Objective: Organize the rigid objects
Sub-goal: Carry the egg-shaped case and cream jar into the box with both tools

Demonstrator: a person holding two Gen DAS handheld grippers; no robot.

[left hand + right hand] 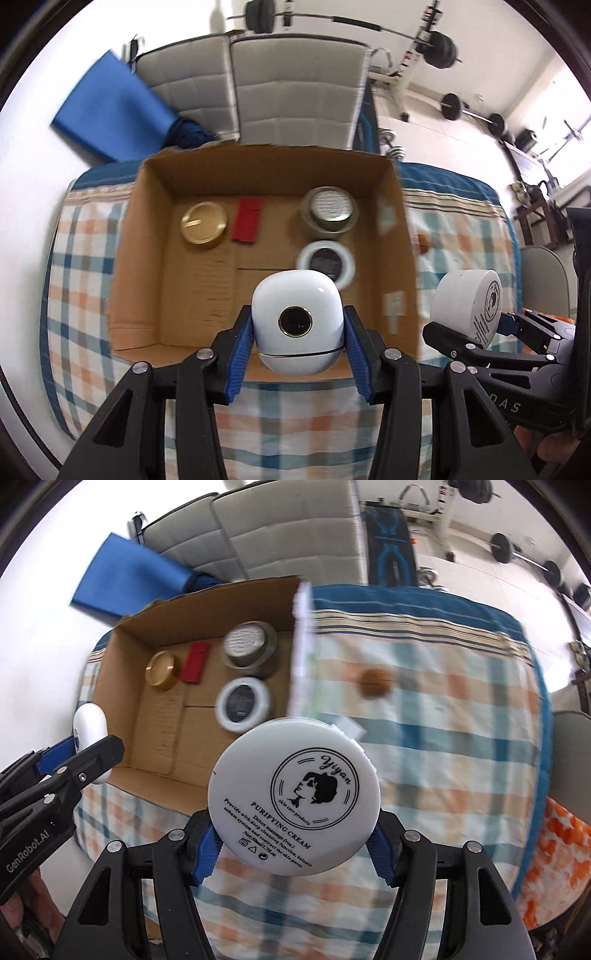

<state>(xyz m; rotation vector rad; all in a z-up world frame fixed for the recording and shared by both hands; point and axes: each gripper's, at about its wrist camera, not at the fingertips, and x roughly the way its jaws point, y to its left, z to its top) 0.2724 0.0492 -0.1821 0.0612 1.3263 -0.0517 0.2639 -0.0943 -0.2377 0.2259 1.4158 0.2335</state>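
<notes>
Now, through the left wrist camera, we see our left gripper (298, 326) clenched on a rounded white jar (297, 321) with a dark, gold-ringed disc on its face — the blue pads (242, 352) press its two sides. It hangs above the near edge of an open cardboard box (155, 266) that sits on a checked cloth (79, 280). Inside the box lie a gold lid (203, 224), a red block (246, 220), a grey-green tin (330, 211) and a white-rimmed jar (325, 259). To the right, our right gripper (466, 325) grasps a round white cream jar (466, 305), just outside the box wall.

Through the right wrist camera, the cream jar (293, 796) fills the middle, its printed face toward us, held between the blue pads (205, 853) of the right gripper (293, 843). It hangs over the cloth (443, 746), just beside the box's (147, 720) near right corner. The same four things lie in the box — the tin (248, 647) and white-rimmed jar (242, 703) nearest the right wall. A small brown object (376, 680) rests on the cloth, blurred. At far left, the left gripper (86, 747) grips the rounded jar (89, 728).
</notes>
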